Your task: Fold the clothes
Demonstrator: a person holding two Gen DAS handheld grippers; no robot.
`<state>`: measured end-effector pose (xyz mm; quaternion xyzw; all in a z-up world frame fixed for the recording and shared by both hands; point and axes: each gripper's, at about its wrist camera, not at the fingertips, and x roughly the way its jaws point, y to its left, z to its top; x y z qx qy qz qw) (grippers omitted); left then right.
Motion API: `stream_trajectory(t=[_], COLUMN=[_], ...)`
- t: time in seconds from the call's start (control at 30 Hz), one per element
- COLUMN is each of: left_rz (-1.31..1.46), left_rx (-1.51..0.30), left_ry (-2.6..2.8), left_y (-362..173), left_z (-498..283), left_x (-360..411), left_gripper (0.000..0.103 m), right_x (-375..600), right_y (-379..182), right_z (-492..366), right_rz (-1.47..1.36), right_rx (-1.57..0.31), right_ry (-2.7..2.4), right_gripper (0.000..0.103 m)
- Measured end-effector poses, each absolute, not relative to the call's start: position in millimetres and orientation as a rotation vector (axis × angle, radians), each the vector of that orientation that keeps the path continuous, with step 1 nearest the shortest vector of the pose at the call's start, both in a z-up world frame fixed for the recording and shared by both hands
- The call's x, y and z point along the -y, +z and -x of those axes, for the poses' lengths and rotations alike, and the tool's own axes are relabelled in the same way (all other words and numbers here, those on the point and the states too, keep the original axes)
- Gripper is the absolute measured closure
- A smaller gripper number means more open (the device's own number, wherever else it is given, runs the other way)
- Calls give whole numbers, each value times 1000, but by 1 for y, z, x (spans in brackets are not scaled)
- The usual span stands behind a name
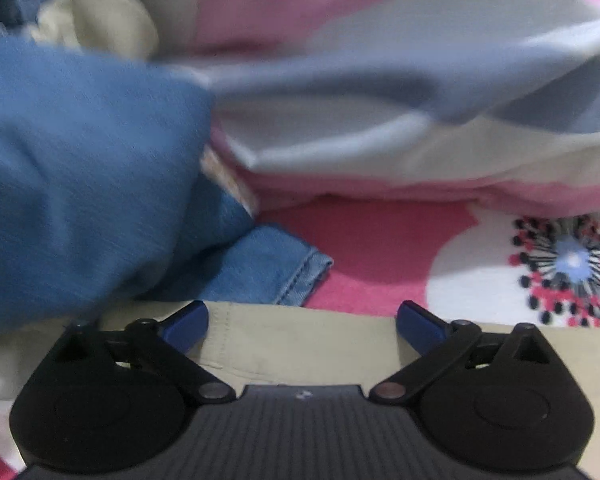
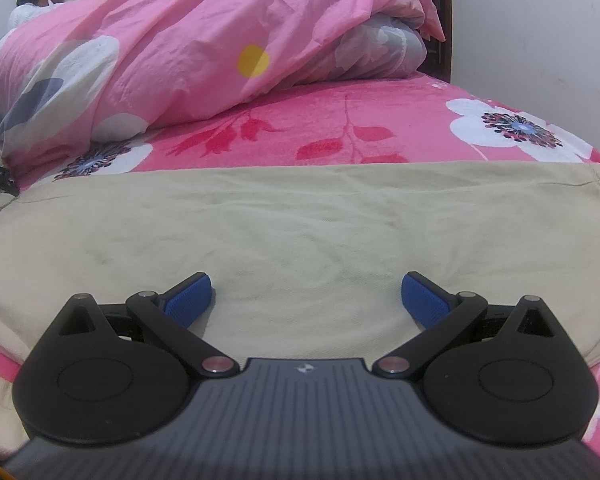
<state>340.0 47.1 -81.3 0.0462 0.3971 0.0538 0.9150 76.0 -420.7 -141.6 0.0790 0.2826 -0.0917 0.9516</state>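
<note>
Both grippers are hovering wide open over a beige garment spread on the floral bed.

The beige garment (image 2: 300, 224) is lying flat across the pink floral bedsheet (image 2: 340, 120) — its far edge is running just in front of the bunched pink duvet (image 2: 180, 60), and the right gripper (image 2: 306, 300) is hanging over its near half with jaws spread wide, gripping nothing. The left gripper (image 1: 302, 322) is likewise standing fully open and empty over the garment's edge (image 1: 300, 344). Just beyond that edge, to the left, blue denim clothing (image 1: 80, 180) is lying heaped — blurred in this view — with a stitched hem resting on the bedsheet (image 1: 372, 248) and a cream cloth (image 1: 100, 20) piled behind it, beside the duvet (image 1: 380, 100).
</note>
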Motion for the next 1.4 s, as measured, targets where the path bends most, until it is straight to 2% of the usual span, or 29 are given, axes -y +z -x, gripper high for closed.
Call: stream_trajectory(t=[0.07,0.23,0.33,0.43,0.6,0.7,0.87,0.93,1.07,1.27,1.4], left_rz=[-120,-82,-11,-19,-132,-125,-106,-82,-60,9,69], left_rx=[-778,-681,-746,-776,-733,-703,-667,-668,-665,-632,-595], left_ry=[111,14,-80,-132,-114,-106,-100,-108,-115,-100,-70], left_y=[-68,-23,-36,-61,-90,-97,-109,-109,-110,-108,-105], left_z=[-326,-231,-184,-144,-103,-95,-85,-85,-84,-80,-77], left_x=[-44,-55,-61,-55,-40,-44,-51,-54,-58,-69,-81], left_gripper=[2,0,0,0,0,0,0,0,0,0,0], right_x=[421,420,424,409,320,252,177,166,181,193,159], right_y=[-142,-140,-125,-81,-27,-37,-85,-108,-105,-60,-88], right_z=[-76,-77,-81,-86,-140,-184,-261,-293,-332,-276,-249], right_rz=[-162,-155,-158,-142,-24,59,139,205,109,13,136], right_rx=[-574,-583,-635,-596,-657,-798,-961,-970,-948,-1002,-1069], right_ry=[-186,-186,-149,-83,219,402,446,353,224,403,478], right_gripper=[1,1,1,1,1,1,2,1,2,2,2])
